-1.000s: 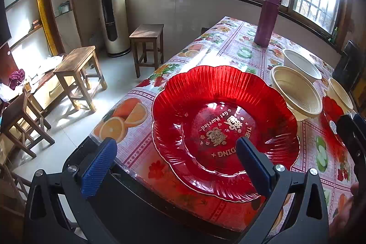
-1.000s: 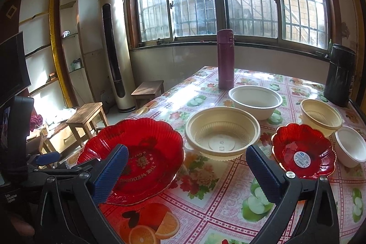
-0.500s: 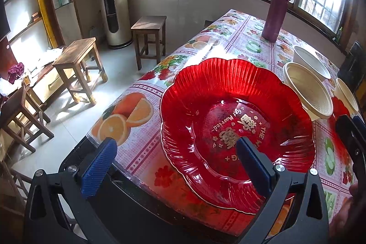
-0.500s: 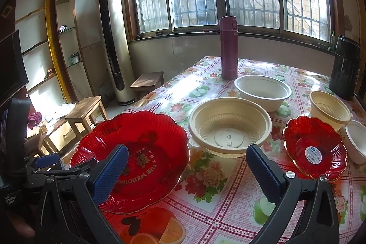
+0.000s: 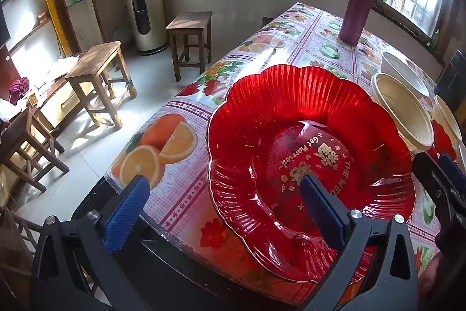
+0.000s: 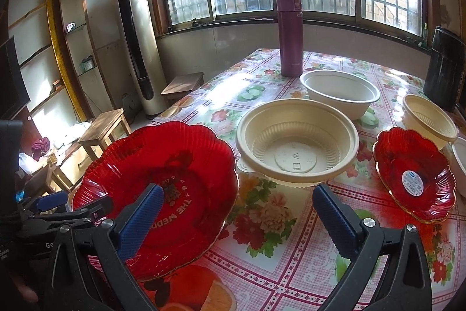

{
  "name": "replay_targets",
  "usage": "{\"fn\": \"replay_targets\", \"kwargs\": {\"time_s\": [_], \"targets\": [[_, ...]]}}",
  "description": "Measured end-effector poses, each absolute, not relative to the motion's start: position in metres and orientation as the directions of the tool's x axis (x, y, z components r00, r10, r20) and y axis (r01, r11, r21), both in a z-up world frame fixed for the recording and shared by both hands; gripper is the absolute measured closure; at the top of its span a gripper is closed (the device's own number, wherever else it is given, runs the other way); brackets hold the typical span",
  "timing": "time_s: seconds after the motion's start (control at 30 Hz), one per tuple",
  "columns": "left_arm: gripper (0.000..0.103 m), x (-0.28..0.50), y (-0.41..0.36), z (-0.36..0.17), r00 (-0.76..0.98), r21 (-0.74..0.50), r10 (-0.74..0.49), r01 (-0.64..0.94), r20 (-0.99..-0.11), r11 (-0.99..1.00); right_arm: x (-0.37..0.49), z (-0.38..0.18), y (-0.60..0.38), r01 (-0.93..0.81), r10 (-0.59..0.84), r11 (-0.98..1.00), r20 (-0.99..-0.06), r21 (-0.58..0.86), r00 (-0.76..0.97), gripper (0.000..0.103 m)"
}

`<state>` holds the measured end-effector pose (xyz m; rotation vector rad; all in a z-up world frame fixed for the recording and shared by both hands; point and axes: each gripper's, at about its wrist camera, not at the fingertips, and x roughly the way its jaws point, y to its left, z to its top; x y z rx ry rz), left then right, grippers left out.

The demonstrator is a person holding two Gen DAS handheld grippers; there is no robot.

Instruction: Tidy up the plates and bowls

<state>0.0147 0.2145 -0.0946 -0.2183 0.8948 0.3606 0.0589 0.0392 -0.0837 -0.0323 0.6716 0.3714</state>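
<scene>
Glossy ribbed red plastic plate (image 5: pixel 291 112)

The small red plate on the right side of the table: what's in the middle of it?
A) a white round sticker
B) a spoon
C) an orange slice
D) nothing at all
A: in the right wrist view the small red plate carries a white round sticker with blue print at its centre, and no food or cutlery lies on it.

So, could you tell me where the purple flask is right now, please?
In the right wrist view the purple flask stands upright at the table's far end near the window, just behind the white bowl.
</scene>
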Motion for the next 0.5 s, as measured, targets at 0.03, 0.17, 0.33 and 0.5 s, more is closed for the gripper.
{"fn": "replay_targets", "kwargs": {"time_s": [0.03,0.17,0.33,0.5], "targets": [[0.005,0.016,0.215,-0.096,0.567,-0.034,0.215,-0.395,-0.795,0.918,0.061,-0.085,0.04,-0.346,0.328,0.933,-0.62,0.095,0.713,0.004],[0.027,0.021,0.217,-0.102,0.543,-0.053,0.177,-0.381,-0.821,0.923,0.072,-0.093,0.042,-0.332,0.319,0.937,-0.662,0.112,0.678,0.02],[0.052,0.026,0.215,-0.103,0.528,-0.022,0.195,-0.376,-0.827,0.926,0.093,-0.113,0.04,-0.3,0.341,0.934,-0.741,0.196,0.579,0.055],[0.077,0.03,0.212,-0.105,0.525,-0.018,0.184,-0.355,-0.831,0.935,0.099,-0.119,0.044,-0.313,0.38,0.919,-0.75,0.24,0.54,0.082]]}}
